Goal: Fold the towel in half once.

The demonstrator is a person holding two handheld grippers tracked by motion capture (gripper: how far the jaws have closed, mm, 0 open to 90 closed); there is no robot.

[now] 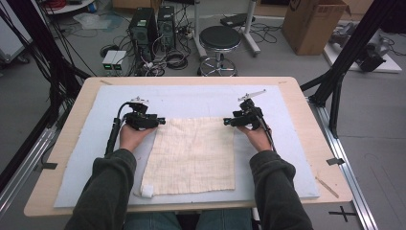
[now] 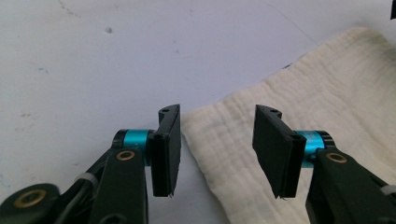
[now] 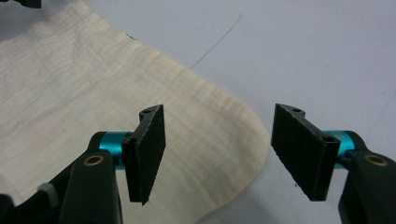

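Two far corners of the cream cloth [image 1: 191, 153] are what you are reaching for from the high view, with the left tongs [image 1: 162, 121] and right tongs [image 1: 226, 122] pointing inward at them while the cloth is lying flat on the grey mat [image 1: 201, 98] of the tabletop [image 1: 62, 143]. Through the left gripper view, the left tongs [image 2: 217, 149] are standing apart, straddling the cloth [image 2: 327, 102] edge without pinching; closing too high is risking a miss. Through the right gripper view, the right tongs [image 3: 219, 154] are gaping over the rounded corner of the cloth [image 3: 70, 93], so you are risking catching only a sliver that slips free on lifting.
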